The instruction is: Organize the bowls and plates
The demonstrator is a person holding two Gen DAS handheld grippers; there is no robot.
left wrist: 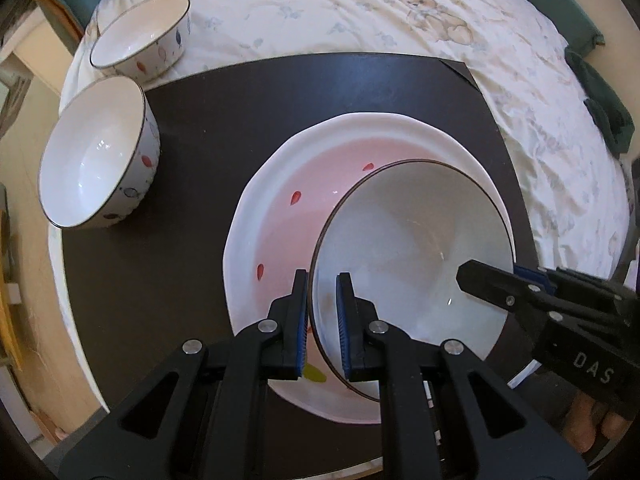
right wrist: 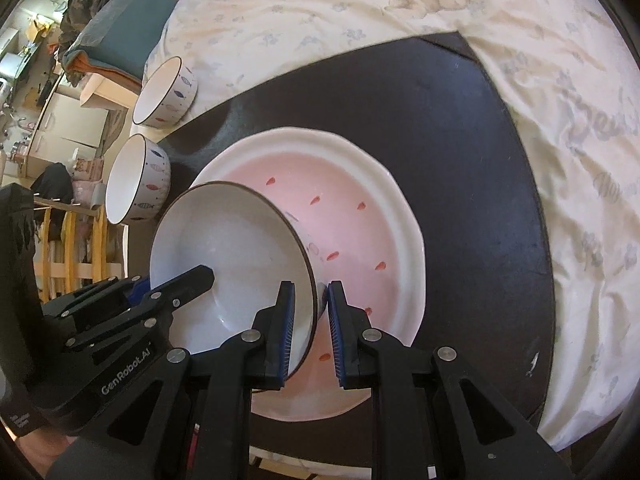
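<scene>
A white bowl with a dark rim is held over a large pink plate with red marks, on a dark mat. My left gripper straddles the bowl's left rim, one finger inside and one outside, closed on the wall. My right gripper straddles the opposite rim of the same bowl, closed on it, over the plate. The right gripper also shows in the left wrist view.
Two more white fish-pattern bowls stand at the mat's left edge, one nearer and one farther; they also show in the right wrist view. The dark mat lies on a cream tablecloth.
</scene>
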